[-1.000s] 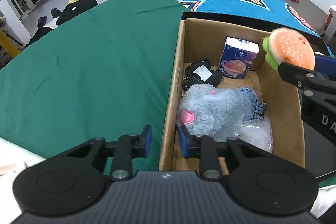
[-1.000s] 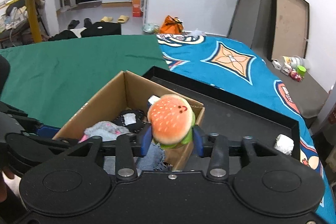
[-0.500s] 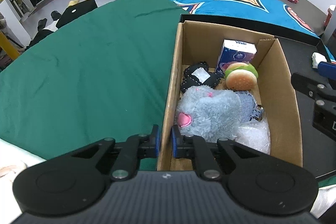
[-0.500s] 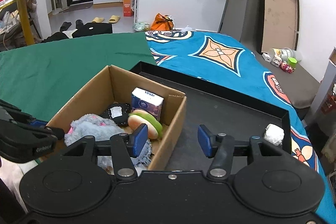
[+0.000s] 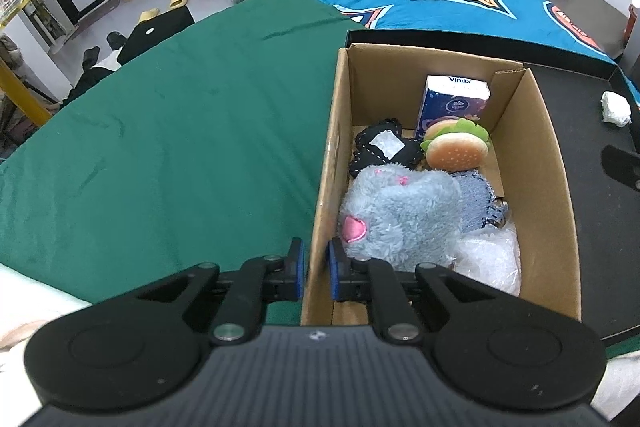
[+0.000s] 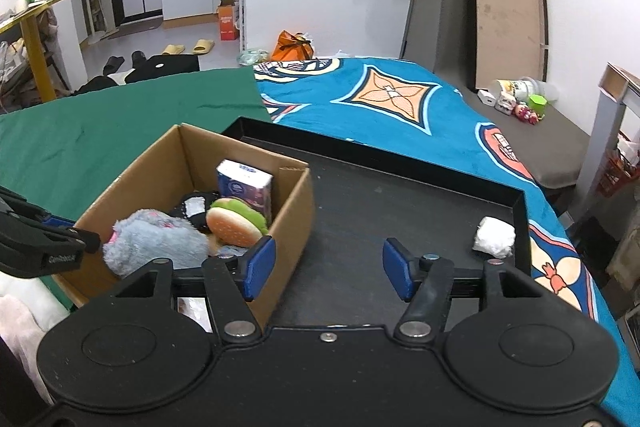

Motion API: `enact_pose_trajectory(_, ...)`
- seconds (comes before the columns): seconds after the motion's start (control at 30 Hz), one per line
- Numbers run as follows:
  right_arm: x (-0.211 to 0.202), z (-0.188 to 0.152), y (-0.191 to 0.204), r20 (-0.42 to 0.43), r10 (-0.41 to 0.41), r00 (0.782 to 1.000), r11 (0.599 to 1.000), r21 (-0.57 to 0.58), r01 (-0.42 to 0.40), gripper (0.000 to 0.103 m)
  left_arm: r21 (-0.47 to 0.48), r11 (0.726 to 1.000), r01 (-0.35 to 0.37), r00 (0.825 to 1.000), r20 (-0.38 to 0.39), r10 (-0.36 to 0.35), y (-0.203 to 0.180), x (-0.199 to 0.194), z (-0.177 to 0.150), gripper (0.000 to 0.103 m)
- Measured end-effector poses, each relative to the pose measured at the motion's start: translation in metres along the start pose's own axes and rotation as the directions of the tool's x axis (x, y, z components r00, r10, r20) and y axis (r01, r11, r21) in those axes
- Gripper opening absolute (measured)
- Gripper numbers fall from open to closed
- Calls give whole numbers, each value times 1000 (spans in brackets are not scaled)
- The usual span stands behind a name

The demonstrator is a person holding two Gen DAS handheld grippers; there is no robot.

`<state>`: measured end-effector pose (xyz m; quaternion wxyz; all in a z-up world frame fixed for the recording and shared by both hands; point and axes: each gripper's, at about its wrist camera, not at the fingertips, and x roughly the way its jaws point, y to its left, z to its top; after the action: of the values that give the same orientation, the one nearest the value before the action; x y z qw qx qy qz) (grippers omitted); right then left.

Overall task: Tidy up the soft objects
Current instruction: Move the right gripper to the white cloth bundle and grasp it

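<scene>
Cloth [image 5: 180,131] — green, beside blue patterned spread [image 6: 400,107].

I see the plush burger [image 5: 456,147] lying tilted in the cardboard box [image 5: 556,195], against the blue tissue pack [image 5: 452,103], beside the grey fluffy toy [image 5: 400,215].

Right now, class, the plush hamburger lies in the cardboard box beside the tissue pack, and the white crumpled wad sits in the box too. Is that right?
Not quite. The plush hamburger does lie in the cardboard box beside the tissue pack, but the white crumpled wad sits outside the box, on the black tray. The right wrist view shows it.
</scene>
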<state>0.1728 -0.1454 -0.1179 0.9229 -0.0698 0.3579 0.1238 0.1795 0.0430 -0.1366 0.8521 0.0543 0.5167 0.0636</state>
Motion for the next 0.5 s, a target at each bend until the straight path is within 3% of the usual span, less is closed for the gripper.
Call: enact_pose_trajectory(0.5,1,-17,-44,1,-22,1000,998,54,22,67,13,999,-52,998,19,52,-8,-6,2,16)
